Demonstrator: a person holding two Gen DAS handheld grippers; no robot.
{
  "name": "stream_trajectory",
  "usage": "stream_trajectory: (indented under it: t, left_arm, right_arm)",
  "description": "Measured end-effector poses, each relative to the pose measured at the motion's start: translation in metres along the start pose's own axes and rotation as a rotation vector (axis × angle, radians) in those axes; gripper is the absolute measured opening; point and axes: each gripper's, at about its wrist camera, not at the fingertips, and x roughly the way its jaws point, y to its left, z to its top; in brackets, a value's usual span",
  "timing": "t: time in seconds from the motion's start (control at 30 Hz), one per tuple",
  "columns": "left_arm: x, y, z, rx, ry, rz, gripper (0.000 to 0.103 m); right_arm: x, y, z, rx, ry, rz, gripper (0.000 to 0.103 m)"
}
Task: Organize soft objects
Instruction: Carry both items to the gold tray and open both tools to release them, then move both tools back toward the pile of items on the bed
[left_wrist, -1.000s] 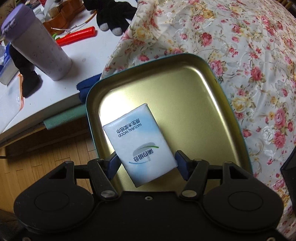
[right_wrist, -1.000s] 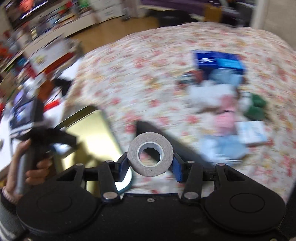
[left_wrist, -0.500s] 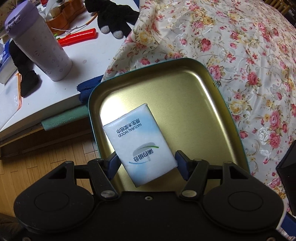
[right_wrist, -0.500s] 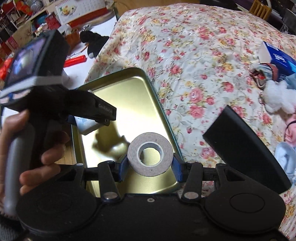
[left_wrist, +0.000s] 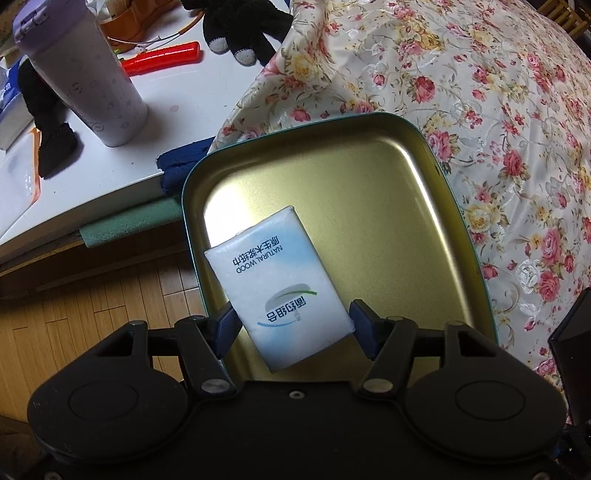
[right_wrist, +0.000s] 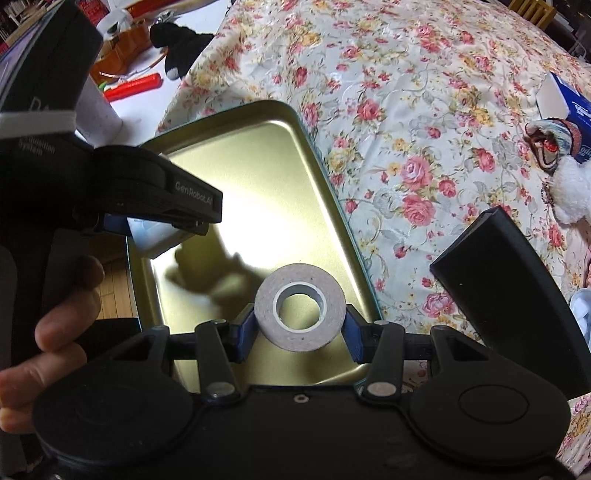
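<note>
Tissue pack (left_wrist: 284, 284) reads "NATURAL WOOD"; black housing (right_wrist: 192, 192) reads "GenRobot.AI".

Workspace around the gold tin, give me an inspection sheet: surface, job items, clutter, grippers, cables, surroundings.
Surface: floral bedspread, with the gold tin lying open near its edge.
Job's things: tissue pack and tape roll, both held over the tin, which otherwise looks bare; plush toy and blue box wait on the bedspread.
Clutter: black case beside the tin.
Grippers: left gripper shut on the tissue pack; right gripper shut on the tape roll.
Cables: nothing seen.
Surroundings: white table with a tumbler, red tool and black glove; wooden floor below.
</note>
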Motion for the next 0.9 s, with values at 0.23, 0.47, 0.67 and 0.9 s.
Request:
stream_trajectory:
  t: [0.23, 0.47, 0.67, 0.9]
  left_arm:
    - [0.0, 0.0, 0.0, 0.003, 0.004, -0.003, 0.066]
    - [-0.001, 0.0, 0.0, 0.006, 0.003, -0.001, 0.074]
    - [0.006, 0.001, 0.0, 0.002, 0.041, -0.027, 0.074]
    - [0.009, -0.001, -0.002, 0.013, 0.06, -0.031, 0.076]
  right_arm:
    - [0.0, -0.003, 0.002, 0.015, 0.013, -0.008, 0.048]
    - [-0.005, -0.004, 0.0, 0.019, 0.004, -0.019, 0.053]
    - [-0.003, -0.004, -0.001, 0.025, 0.017, -0.029, 0.053]
    - [-0.002, -0.005, -0.003, 0.03, 0.032, -0.039, 0.054]
